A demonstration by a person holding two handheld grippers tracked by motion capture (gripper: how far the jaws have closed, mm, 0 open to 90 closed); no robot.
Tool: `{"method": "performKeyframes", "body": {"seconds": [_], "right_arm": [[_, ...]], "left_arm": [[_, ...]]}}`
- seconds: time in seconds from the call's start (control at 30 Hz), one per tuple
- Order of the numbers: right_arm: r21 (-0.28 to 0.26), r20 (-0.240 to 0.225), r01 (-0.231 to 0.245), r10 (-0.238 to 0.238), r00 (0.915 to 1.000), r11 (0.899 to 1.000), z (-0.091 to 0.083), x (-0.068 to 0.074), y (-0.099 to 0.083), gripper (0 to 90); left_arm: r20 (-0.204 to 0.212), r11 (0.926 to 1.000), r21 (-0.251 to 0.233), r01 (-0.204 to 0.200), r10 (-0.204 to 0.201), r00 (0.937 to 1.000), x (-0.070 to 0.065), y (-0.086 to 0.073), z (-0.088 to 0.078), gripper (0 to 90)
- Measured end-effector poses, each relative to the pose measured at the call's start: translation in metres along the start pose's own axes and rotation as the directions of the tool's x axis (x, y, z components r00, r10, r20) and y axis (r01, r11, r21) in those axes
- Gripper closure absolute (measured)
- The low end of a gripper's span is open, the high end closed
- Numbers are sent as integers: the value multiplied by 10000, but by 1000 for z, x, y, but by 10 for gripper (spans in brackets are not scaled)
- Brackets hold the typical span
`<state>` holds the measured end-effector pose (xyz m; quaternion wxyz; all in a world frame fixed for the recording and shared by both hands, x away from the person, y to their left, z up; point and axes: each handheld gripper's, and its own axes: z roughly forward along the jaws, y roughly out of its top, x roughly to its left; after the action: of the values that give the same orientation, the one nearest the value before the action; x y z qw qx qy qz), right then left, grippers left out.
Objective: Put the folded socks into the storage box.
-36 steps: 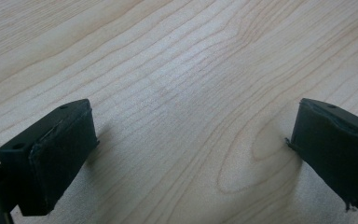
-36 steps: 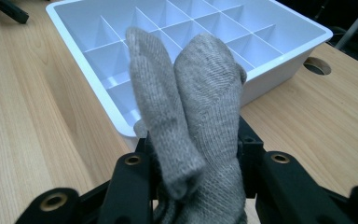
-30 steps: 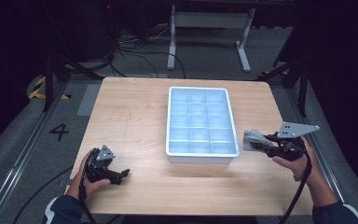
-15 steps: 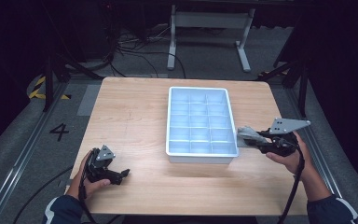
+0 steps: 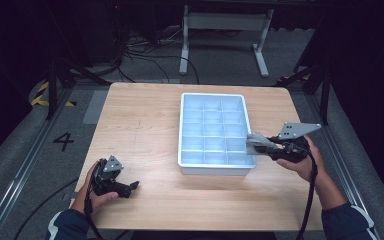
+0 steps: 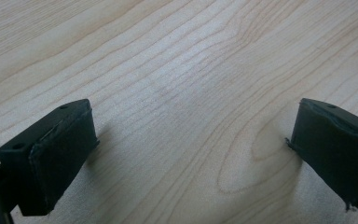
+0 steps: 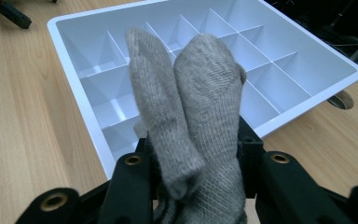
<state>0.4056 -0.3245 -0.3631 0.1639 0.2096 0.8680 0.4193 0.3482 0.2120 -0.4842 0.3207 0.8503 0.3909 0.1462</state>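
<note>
A white tray (image 5: 181,130) with several small compartments stands on the wooden table (image 5: 145,125), right of centre. My right gripper (image 5: 267,148) is shut on a folded grey knitted sock (image 5: 258,142) at the tray's near right corner. The sock's free end reaches over the right rim. In the right gripper view the sock (image 7: 200,88) stands up between the jaws of the right gripper (image 7: 193,158), in front of the tray (image 7: 66,70). My left gripper (image 5: 130,187) rests on the table at the front left. Its jaws are open with only bare wood between them (image 6: 191,154).
A round cable hole (image 7: 340,99) sits in the table beyond the tray's corner. A metal stand (image 5: 225,20) and loose cables lie on the floor behind the table. A floor mark "4" (image 5: 63,141) is at the left.
My right gripper has carried the sock leftward, from beside the tray to over its right rim. The left gripper has stayed in place.
</note>
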Motion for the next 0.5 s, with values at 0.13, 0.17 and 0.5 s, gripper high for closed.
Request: {"method": "performKeyframes", "body": {"seconds": [0.13,0.17,0.5], "right_arm": [[58,-45,90,-90,9999,9999,7,0,4,668],[107,-71,103,-102,9999,9999,9,1,5,668],[590,-125,277,-271,9996,9979,29,0,9,669]], "left_arm": [[0,10000,8,-2,2,10000,0,0,0,4],[1,10000,4,0,0,10000,0,0,0,4],[0,10000,11,-2,2,10000,0,0,0,3]]}}
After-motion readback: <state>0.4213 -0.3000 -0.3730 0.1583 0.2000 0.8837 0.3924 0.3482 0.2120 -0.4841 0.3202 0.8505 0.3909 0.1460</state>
